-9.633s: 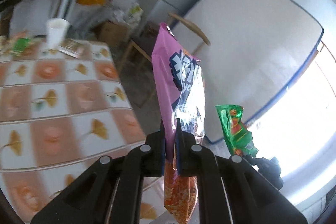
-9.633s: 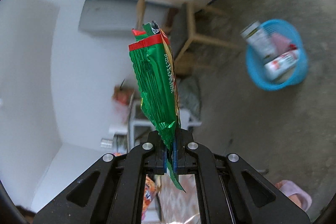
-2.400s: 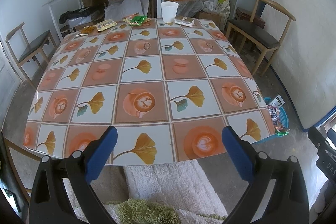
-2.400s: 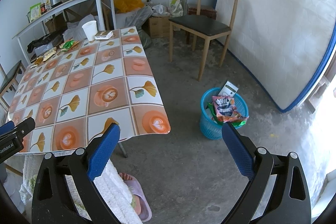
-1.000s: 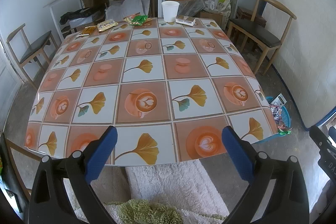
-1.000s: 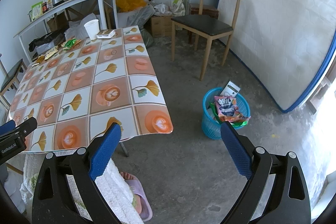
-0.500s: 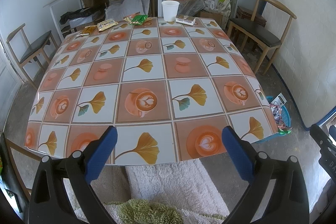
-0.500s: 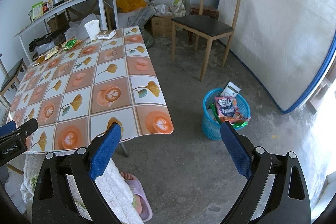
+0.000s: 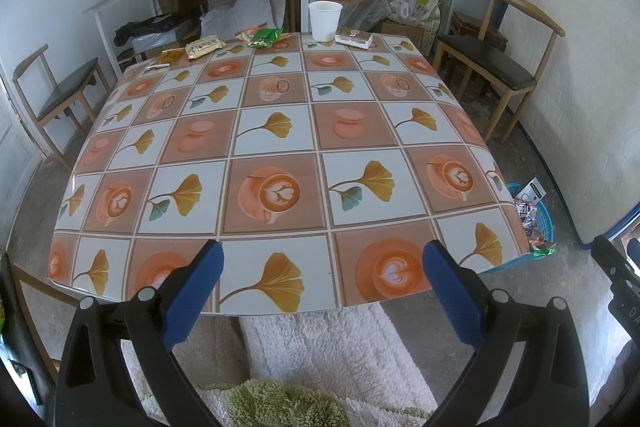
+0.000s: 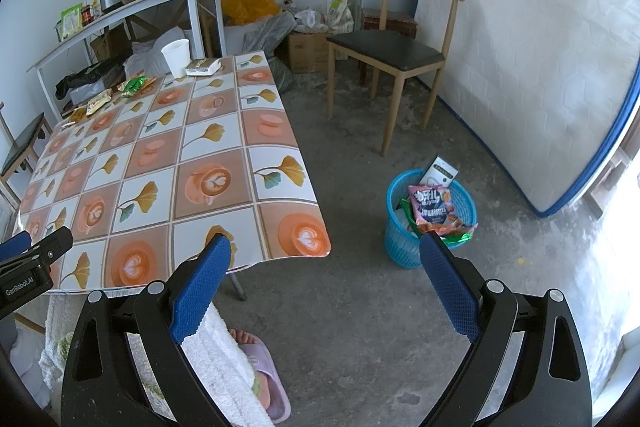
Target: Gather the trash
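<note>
Beside the table (image 10: 168,163) stands a full basket (image 10: 404,247); both grippers' jaws spread, empty

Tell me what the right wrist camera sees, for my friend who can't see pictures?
The open right gripper hangs empty above a grey concrete floor, facing a round blue plastic trash basket stuffed with snack wrappers, a pink snack bag on top. To its left stands a table with an orange patterned tablecloth.

Black plastic tongs (image 9: 322,259), blue textured pads (image 10: 202,283), silver screws, white "GenRobot.AI" lettering, lilac slipper (image 10: 266,373)
</note>
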A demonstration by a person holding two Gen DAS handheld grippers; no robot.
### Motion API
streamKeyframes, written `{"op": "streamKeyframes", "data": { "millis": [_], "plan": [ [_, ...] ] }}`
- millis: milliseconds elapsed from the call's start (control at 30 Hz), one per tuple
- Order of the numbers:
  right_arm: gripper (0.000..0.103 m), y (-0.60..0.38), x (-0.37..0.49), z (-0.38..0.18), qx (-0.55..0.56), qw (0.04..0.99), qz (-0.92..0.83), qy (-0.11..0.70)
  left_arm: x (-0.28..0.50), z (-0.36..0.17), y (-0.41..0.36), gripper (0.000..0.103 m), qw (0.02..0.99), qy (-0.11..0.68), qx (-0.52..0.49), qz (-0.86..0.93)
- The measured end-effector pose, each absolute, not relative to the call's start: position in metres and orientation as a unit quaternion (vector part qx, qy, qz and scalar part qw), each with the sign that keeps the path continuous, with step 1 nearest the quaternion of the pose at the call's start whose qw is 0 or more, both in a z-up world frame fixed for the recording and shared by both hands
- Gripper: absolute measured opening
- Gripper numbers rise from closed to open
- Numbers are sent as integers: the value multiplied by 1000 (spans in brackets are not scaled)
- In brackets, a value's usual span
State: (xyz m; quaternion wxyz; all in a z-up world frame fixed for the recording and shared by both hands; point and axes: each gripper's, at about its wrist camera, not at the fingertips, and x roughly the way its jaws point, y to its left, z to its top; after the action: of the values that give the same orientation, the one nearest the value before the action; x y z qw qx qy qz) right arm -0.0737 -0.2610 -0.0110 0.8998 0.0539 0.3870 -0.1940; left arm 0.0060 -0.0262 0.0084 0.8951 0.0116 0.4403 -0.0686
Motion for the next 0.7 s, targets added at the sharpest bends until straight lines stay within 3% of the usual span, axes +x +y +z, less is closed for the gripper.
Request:
{"op": "streamKeyframes", "data": {
  "millis": [700],
  "plan": [
    [90, -258, -74, -12, 54, 900, -196, 387, 6, 9, -27, 97, 895, 441, 12, -69]
  ]
}}
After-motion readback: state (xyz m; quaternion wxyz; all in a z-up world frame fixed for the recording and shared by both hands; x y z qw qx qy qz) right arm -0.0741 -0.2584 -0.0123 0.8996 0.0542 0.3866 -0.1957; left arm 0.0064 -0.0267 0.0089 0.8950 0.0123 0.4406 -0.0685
